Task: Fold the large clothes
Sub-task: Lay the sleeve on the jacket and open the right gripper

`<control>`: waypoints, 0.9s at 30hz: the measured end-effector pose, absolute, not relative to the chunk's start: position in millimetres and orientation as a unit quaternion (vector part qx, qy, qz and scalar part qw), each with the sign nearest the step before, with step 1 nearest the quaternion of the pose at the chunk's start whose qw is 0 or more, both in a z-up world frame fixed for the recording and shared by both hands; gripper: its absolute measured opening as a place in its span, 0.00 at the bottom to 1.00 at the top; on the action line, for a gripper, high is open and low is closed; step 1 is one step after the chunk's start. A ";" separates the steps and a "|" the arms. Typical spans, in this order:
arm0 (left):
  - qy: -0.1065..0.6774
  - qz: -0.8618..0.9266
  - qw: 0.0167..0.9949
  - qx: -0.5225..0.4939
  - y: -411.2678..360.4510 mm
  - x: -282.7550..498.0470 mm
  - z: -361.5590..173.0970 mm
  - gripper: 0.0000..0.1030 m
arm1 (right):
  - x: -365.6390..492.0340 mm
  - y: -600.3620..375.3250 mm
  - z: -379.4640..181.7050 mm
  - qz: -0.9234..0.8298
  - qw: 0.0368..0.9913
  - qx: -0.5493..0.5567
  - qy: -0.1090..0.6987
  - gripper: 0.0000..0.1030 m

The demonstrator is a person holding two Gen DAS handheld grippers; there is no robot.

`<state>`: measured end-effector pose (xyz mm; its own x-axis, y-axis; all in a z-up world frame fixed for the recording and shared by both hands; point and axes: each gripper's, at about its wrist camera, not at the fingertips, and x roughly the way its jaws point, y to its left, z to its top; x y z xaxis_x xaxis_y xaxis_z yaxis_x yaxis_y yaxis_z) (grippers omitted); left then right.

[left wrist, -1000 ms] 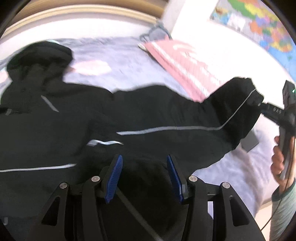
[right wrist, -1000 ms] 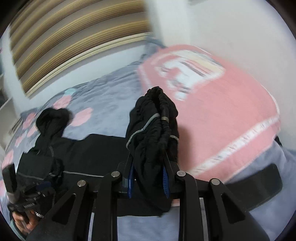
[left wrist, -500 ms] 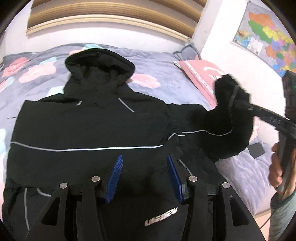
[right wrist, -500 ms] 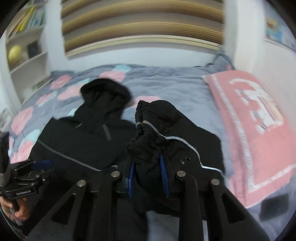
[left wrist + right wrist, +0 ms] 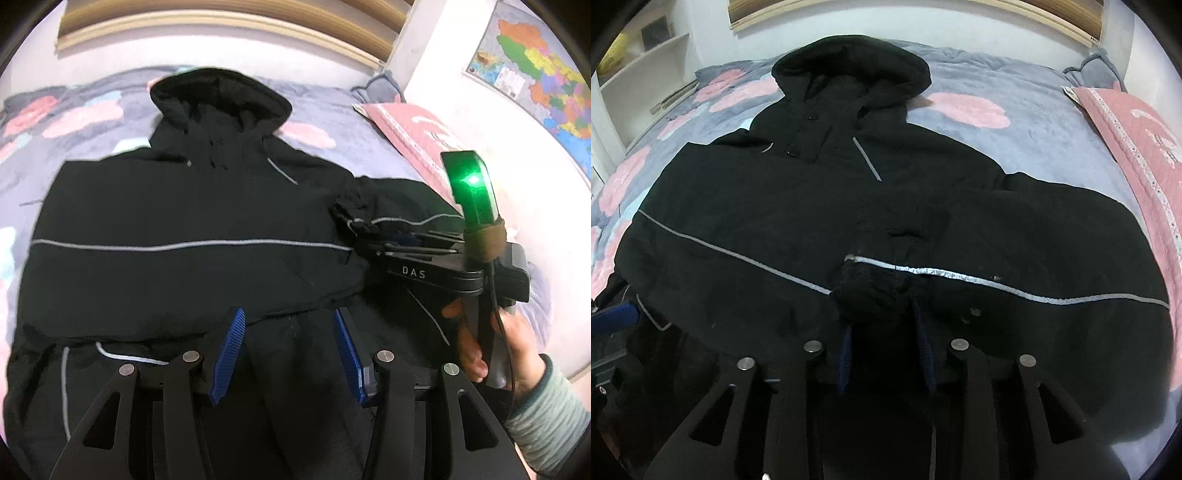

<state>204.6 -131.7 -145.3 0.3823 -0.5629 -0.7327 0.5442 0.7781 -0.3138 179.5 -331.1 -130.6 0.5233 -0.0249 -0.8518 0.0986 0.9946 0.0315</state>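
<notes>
A black hooded jacket (image 5: 192, 221) with thin grey piping lies face up on the bed, hood (image 5: 849, 62) at the far end. Its right sleeve (image 5: 1052, 258) is folded across the chest. The sleeve's cuff (image 5: 879, 284) rests on the jacket between the tips of my right gripper (image 5: 882, 325), whose jaws are opening and no longer pinch the cloth. In the left wrist view that right gripper (image 5: 373, 240) comes in from the right, held by a hand (image 5: 498, 343). My left gripper (image 5: 288, 314) hangs open over the jacket's lower front with nothing between its fingers.
The bedspread (image 5: 967, 110) is grey with pink flowers. A pink pillow (image 5: 1137, 140) lies along the bed's right side by the wall. A map (image 5: 535, 62) hangs on that wall. White shelves (image 5: 639, 66) stand at the far left, and a wooden headboard runs behind the bed.
My right gripper carried the sleeve from the right across the jacket's chest, lowered it, and its jaws have spread off the cuff. My left gripper slid sideways, still open.
</notes>
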 end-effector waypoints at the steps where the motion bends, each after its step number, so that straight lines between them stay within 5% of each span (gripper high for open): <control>1: 0.447 -0.337 0.828 -0.016 -132.4 205.2 -145.9 0.50 | 177.7 -330.2 -128.3 -0.024 0.873 0.041 0.485 0.47; 3: 0.451 -0.351 0.820 -0.041 -133.6 211.3 -147.3 0.50 | 170.1 -329.5 -118.8 -0.010 0.877 0.049 0.478 0.61; 13: 0.477 -0.412 0.765 -0.138 -187.7 250.3 -152.1 0.60 | 74.7 -363.8 -62.9 -0.034 0.906 0.087 0.413 0.61; 27: 0.519 -0.400 0.735 -0.175 -289.5 290.7 -197.2 0.60 | 25.8 -436.2 -78.7 -0.094 0.891 0.133 0.424 0.62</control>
<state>290.7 -289.5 -197.2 0.1418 -0.7694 -0.6228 0.4052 0.6192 -0.6726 25.8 -436.2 -78.7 0.6221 -0.0556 -0.7810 0.2811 0.9469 0.1564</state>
